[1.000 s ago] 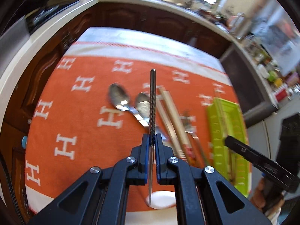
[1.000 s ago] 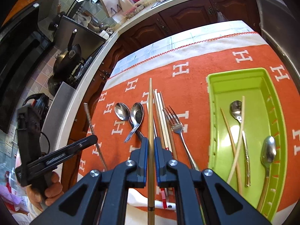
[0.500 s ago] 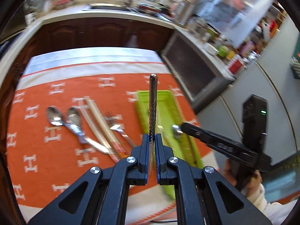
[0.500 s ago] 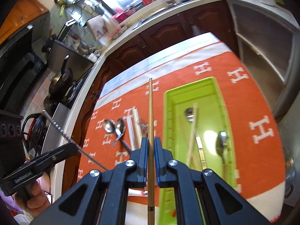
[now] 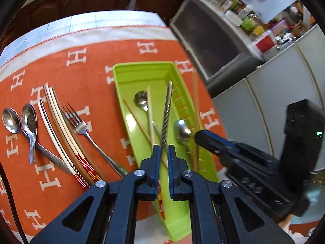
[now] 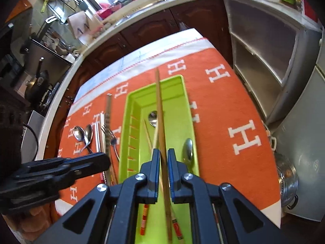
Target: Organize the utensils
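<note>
Landmark: green tray (image 5: 142, 69) on the orange cloth covering the surface; every place below is given relative to it.
Left claw (image 5: 161, 149): above the near half of the tray, jaws parted a crack, having just been opening; the twisted metal chopstick (image 5: 167, 109) is between them, leaning slightly, seemingly loose rather than pinched.
Right claw (image 6: 161, 152): also above the tray's near half, jaws likewise just eased apart; the wooden chopstick (image 6: 160, 109) runs between them, tilted along the tray's length.
Already in the tray: two spoons (image 5: 140, 99), pale chopsticks (image 5: 150, 118).
Left of the tray: two spoons (image 5: 19, 120), a bundle of chopsticks (image 5: 61, 126) and a fork (image 5: 81, 126), on the cloth.
Handling, metal chopstick: stiff, thin, likely heavier and slick; the twisted section probably gives the pads more bite than a smooth shaft.
Handling, wooden chopstick: light, rigid, less slippery; held near one end it swings, so a hold nearer the middle looks steadier.
Step, by my reading: both sticks being let go into the tray.
</note>
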`<state>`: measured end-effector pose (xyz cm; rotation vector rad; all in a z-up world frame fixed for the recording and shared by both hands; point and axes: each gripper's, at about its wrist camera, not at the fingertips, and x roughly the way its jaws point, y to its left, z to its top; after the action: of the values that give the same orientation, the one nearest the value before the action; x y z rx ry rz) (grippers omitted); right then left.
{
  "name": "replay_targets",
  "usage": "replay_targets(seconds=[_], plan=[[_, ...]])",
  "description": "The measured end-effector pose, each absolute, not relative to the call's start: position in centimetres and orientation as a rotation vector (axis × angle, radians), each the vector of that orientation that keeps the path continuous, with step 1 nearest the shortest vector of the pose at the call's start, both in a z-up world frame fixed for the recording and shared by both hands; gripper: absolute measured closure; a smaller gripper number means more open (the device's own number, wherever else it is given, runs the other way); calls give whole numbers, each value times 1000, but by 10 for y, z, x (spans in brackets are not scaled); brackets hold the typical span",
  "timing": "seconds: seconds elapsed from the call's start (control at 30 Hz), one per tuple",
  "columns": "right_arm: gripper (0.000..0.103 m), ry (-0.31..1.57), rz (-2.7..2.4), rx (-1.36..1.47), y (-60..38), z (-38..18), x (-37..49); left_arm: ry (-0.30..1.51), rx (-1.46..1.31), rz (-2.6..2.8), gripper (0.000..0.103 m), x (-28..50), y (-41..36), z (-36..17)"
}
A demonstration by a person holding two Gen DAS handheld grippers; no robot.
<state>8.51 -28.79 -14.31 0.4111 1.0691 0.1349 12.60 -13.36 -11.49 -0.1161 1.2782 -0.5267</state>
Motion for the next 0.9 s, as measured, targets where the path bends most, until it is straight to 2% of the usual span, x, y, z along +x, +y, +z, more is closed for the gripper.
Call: replay_targets(seconds=[0.1, 0.3, 0.37, 0.43, 0.9], plan=[[94, 1081, 140, 418, -291, -148, 85, 1293, -115, -512, 83, 126, -129, -124], [94, 1105, 178, 392, -284, -153, 86, 1277, -101, -486, 78, 126, -120, -130], [94, 1110, 197, 399, -280, -154, 86, 1258, -77, -477, 70, 124, -115, -129], [94, 1116, 210, 402, -277, -155, 86, 1219, -44, -448, 53, 121, -103, -127], [94, 1137, 279, 405, -255, -158, 88, 1098, 65, -273, 51, 99, 30, -148]])
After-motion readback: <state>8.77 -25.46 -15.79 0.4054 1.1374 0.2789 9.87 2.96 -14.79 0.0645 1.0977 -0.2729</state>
